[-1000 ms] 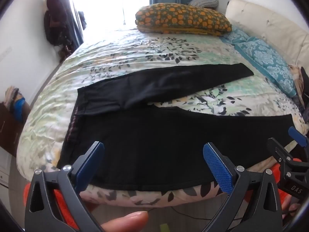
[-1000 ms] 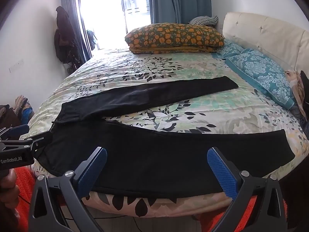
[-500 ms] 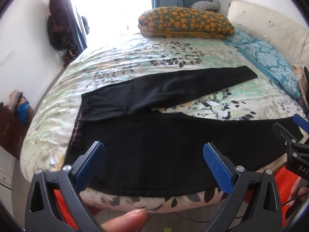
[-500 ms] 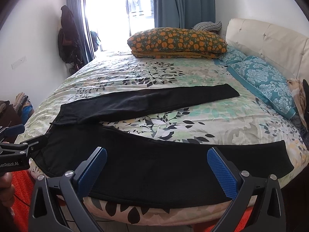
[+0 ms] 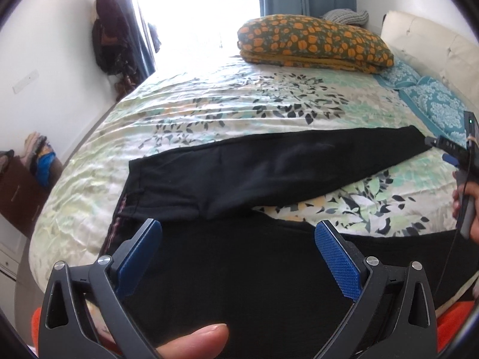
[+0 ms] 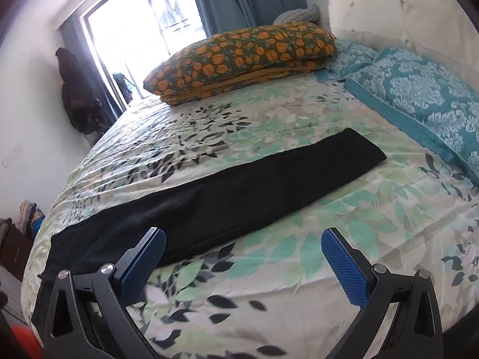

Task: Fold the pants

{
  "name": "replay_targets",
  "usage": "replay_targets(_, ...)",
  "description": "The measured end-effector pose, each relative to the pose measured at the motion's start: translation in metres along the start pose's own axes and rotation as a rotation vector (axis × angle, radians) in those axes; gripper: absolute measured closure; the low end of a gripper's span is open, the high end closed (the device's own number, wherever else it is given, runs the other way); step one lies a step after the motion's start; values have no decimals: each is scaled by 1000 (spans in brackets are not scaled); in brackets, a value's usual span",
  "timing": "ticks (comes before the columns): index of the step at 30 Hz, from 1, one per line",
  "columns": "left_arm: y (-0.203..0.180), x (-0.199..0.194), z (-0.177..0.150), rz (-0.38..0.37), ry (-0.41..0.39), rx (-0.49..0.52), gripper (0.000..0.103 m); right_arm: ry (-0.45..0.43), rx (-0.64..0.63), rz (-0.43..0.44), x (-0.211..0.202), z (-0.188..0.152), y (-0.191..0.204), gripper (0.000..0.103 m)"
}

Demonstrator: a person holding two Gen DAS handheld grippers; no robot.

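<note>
Both grippers have advanced: left gripper [image 5: 236,245] over black pants [image 5: 269,173] at lower center, right gripper [image 6: 242,254] over bedspread [image 6: 299,254]; jaws of both released, holding nothing.

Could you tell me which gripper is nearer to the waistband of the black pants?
Left. The left gripper hangs open over the near leg, beside the waistband. The right gripper is open over the bedspread, further along the legs toward the cuffs.

An orange-flowered green pillow [image 5: 314,43] is lying on the leaf-printed bedspread [image 5: 239,104], teal damask pillows [image 6: 419,95] sitting beside it.
</note>
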State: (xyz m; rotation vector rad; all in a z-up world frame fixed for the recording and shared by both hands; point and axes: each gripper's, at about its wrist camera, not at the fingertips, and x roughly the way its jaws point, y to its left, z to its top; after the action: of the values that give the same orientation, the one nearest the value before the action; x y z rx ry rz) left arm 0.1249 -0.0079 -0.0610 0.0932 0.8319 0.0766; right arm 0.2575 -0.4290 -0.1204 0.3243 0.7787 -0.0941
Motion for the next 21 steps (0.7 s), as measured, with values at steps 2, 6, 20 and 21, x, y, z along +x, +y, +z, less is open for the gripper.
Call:
replay_targets(2, 5, 11, -7, 29, 23, 1, 1, 42, 145, -65, 47, 31, -64, 0)
replay_targets(6, 6, 34, -18, 78, 97, 7, 1, 94, 404, -126, 113, 70, -167, 1)
replay_targets(20, -22, 45, -27, 57, 152, 73, 1, 98, 282, -278, 134, 78, -202, 94)
replay_targets(21, -23, 42, -29, 47, 152, 81, 1, 106, 276, -286, 134, 77, -200, 93)
